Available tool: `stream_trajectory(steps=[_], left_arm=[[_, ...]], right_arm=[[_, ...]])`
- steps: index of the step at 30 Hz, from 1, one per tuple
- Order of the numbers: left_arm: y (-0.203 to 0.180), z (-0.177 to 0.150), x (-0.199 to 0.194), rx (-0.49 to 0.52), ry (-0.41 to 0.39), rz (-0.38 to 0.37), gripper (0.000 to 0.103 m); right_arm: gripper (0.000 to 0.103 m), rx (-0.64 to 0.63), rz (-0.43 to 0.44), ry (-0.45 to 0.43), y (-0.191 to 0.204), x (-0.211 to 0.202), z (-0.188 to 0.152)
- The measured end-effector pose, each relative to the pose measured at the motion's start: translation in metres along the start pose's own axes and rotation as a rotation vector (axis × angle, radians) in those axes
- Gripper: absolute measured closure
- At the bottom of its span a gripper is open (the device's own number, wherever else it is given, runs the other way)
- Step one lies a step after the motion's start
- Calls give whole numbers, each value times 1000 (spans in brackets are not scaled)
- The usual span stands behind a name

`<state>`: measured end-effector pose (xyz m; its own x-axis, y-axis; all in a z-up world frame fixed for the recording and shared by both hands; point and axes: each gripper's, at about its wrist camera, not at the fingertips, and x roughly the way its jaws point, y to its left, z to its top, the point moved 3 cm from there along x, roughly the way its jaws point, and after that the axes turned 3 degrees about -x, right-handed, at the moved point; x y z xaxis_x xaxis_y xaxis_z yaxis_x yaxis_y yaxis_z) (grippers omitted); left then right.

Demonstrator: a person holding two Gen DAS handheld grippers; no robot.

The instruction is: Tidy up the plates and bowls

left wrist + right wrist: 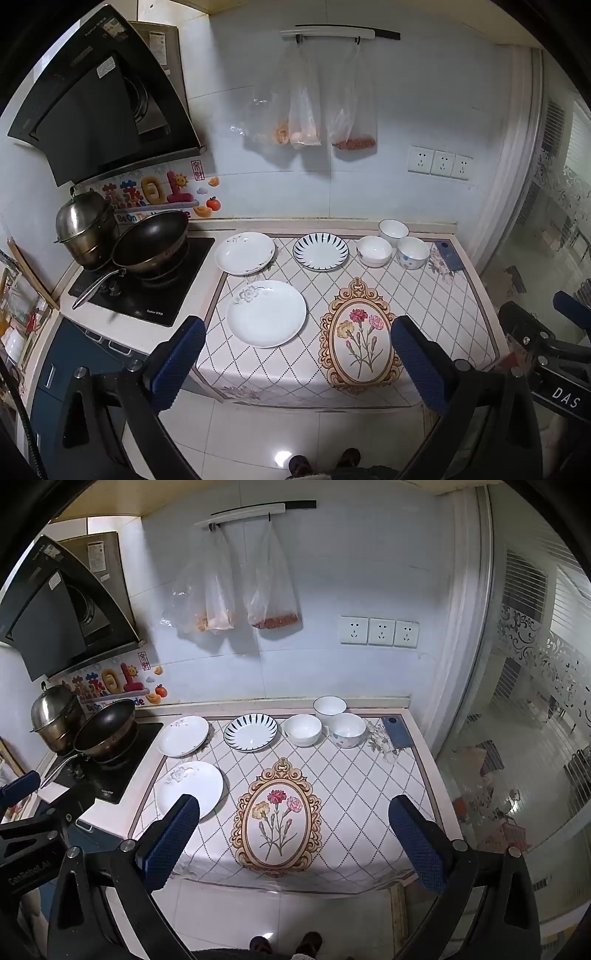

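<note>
**3 plates, 3 bowls on the counter, both grippers empty**

The left gripper (297, 354) and right gripper (293, 834) hang spread wide before the counter (424, 306), gripping nothing. The large white plate (266, 314) lies nearest, left of the flower motif. Behind it sit a white plate (244, 253) and a blue-striped plate (320, 252), apart. 3 bowls (373, 251) cluster at back right, beside a phone (447, 254).

Both wrist cams high, facing counter (369, 266) from front, same dishes.
</note>
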<state>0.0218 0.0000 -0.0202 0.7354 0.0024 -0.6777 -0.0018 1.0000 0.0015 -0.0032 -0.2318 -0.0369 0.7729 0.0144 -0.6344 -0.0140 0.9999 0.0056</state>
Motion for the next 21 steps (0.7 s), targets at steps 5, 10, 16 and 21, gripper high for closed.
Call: stream_trajectory(steps=[5,10,16,21], left_arm=[[-1,1,-2,-4,-3,-4,0],[-4,7,-6,-1,-10,-4,0],[-4,3,-9,-5,-14,-4,0],[-6,3,-9,-4,-16,-4,0]], right_arm=[[0,-20,-22,5,-1,2,-3],[0,-17,-14,-8,0,-4,2],[0,-19,-13,-17,1,-8,1],[0,-11,-10,-23,-3,-15,1]])
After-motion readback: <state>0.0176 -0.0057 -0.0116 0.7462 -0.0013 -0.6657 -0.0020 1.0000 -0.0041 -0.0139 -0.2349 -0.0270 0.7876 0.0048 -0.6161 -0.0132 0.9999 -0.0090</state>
